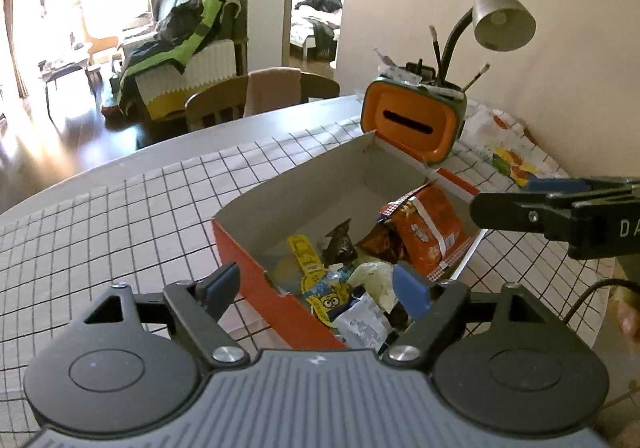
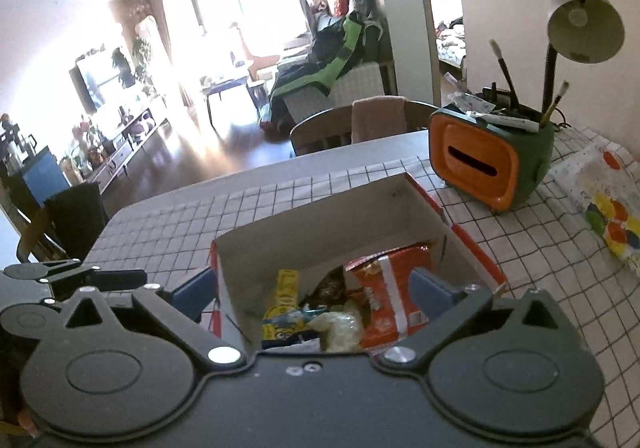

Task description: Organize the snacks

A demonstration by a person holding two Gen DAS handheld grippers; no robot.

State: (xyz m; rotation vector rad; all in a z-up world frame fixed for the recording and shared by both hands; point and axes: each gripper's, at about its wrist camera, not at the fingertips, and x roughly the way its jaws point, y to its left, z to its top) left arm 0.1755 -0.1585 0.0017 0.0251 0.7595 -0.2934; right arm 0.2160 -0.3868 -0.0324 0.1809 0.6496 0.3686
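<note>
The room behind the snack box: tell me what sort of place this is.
Most likely a lived-in home, a dining spot open to a living room. A checked tablecloth covers the table, a sofa heaped with clothes stands behind it, and a desk lamp sits nearby.

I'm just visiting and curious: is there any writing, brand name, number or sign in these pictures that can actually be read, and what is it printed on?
"DA": white letters on the right gripper, cut off by the frame edge.
Orange snack bag: white characters, too blurred to read.
Yellow cartoon packet: print unreadable.
White sachet: fine print, too small.
Patterned sheet on the checked tablecloth: nothing legible.
Orange tissue holder: no text.
</note>
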